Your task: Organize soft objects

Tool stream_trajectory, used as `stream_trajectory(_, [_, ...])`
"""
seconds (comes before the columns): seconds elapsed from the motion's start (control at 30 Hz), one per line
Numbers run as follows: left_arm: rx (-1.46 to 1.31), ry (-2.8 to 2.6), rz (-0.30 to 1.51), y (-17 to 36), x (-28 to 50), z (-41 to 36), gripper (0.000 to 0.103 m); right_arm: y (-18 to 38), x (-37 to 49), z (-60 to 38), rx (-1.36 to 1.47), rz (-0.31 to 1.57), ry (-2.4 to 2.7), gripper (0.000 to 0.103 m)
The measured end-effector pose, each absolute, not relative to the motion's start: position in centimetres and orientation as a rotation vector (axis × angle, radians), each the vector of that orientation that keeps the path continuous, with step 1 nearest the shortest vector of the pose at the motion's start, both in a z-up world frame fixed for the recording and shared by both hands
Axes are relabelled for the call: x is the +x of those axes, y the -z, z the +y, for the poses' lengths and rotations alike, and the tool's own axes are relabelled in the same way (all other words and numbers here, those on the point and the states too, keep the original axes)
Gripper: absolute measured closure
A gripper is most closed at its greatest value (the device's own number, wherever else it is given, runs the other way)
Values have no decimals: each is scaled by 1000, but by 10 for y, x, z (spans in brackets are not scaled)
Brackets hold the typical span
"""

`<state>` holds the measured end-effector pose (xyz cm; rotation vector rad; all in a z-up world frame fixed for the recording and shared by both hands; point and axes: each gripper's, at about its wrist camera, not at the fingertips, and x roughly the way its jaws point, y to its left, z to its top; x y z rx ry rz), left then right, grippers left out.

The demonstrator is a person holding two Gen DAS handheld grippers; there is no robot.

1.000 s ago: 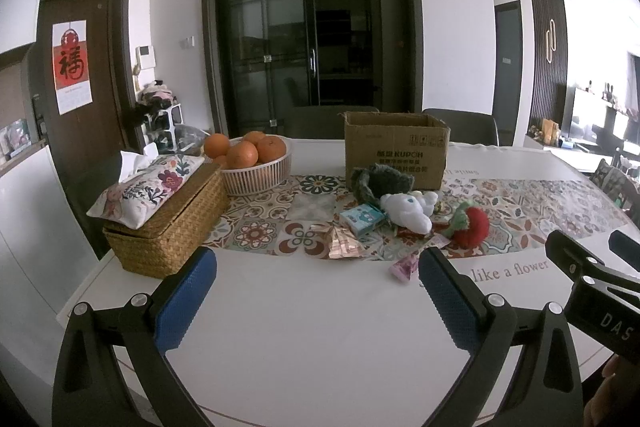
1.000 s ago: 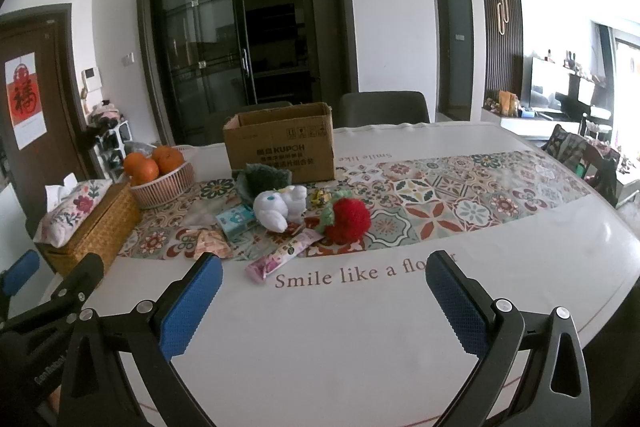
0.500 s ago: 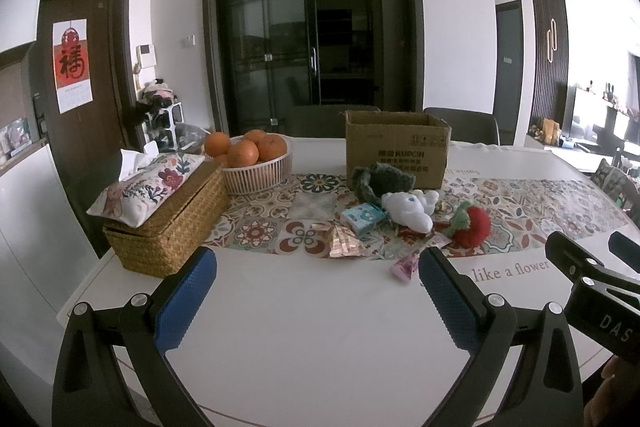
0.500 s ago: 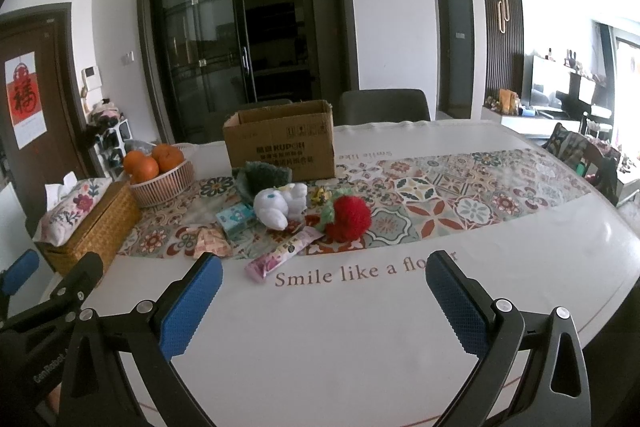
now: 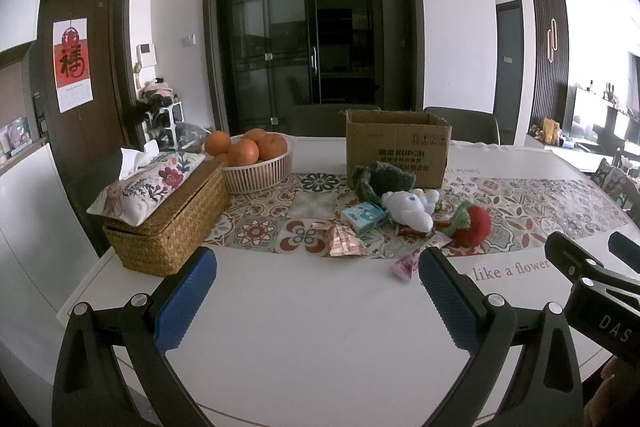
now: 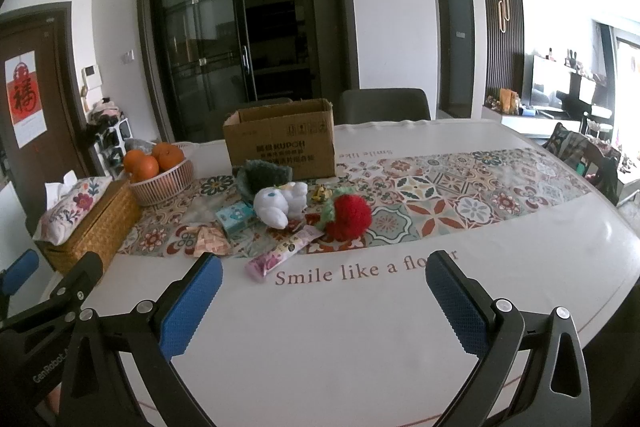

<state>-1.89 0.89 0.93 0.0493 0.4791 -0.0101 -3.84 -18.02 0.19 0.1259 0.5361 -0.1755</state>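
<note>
A white plush toy (image 5: 410, 207) (image 6: 280, 205), a red plush strawberry (image 5: 474, 225) (image 6: 350, 217) and a dark green plush (image 5: 382, 179) (image 6: 262, 175) lie on the patterned runner in front of an open cardboard box (image 5: 398, 147) (image 6: 280, 143). My left gripper (image 5: 316, 291) is open and empty over the white table, short of the pile. My right gripper (image 6: 324, 297) is open and empty, also short of the pile.
A wicker tissue box (image 5: 168, 223) (image 6: 94, 223) and a basket of oranges (image 5: 256, 163) (image 6: 160, 171) stand at the left. A teal packet (image 5: 364, 217), a foil wrapper (image 5: 344, 245) and a pink sachet (image 6: 282, 255) lie by the toys. Chairs stand behind the table.
</note>
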Motion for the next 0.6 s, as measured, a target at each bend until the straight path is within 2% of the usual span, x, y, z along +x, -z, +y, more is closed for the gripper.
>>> stream_trajectory(0.6, [46, -4, 523, 3, -12, 11, 0, 13, -27, -179, 120, 572, 180, 0])
